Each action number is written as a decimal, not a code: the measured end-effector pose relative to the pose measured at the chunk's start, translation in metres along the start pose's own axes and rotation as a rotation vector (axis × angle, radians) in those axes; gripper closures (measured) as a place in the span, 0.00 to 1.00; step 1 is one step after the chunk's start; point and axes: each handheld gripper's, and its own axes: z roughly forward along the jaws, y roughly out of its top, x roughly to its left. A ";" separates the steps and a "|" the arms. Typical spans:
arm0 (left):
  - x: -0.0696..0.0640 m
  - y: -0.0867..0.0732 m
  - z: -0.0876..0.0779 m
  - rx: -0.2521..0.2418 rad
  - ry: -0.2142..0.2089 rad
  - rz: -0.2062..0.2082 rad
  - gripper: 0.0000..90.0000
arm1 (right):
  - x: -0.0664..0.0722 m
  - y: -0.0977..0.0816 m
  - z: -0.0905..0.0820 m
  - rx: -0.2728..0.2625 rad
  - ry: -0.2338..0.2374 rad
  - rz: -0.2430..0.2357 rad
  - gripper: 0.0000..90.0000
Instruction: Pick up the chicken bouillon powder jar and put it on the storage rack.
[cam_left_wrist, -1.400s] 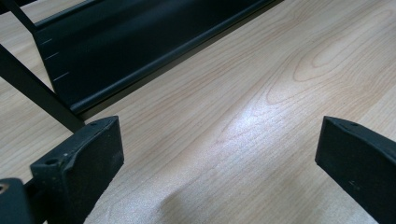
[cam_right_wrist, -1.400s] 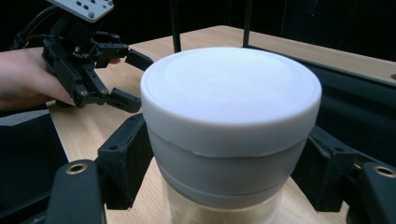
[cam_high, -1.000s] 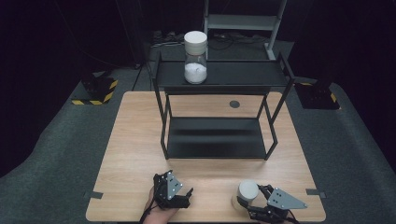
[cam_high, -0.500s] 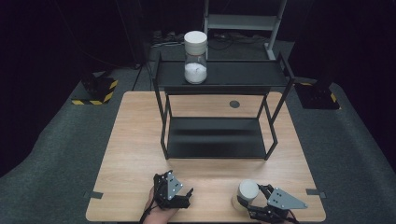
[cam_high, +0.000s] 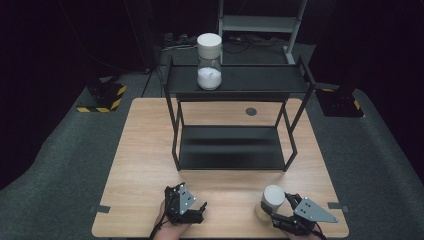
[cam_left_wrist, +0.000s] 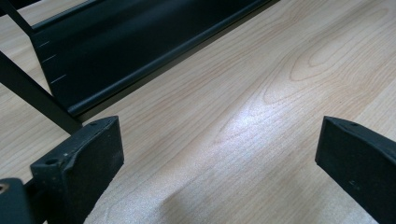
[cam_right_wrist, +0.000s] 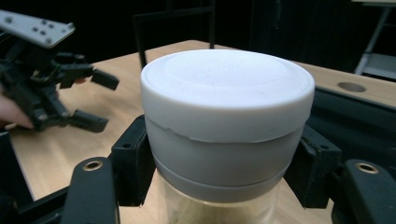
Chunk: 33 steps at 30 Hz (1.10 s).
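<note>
— Near the table's (cam_high: 150, 150) front edge, what does the right gripper (cam_high: 280, 212) hold?

— A white-lidded jar (cam_high: 272, 200), upright, clamped by its jaws just below the lid.

— And the left gripper (cam_high: 192, 207)?

— Jaws wide apart over bare wood, nothing between them. A second jar (cam_high: 209, 61) stands on the black rack's (cam_high: 235, 80) top shelf.
</note>
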 end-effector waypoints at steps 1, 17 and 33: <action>0.001 0.000 0.000 0.001 -0.004 -0.001 0.02 | 0.000 0.001 0.000 -0.004 -0.009 0.001 0.38; 0.005 -0.002 -0.001 -0.012 -0.020 -0.018 0.02 | 0.006 0.016 0.007 -0.051 -0.099 0.020 0.38; 0.004 -0.004 -0.002 -0.022 -0.021 -0.003 0.02 | 0.002 0.048 0.028 -0.095 -0.119 0.041 0.38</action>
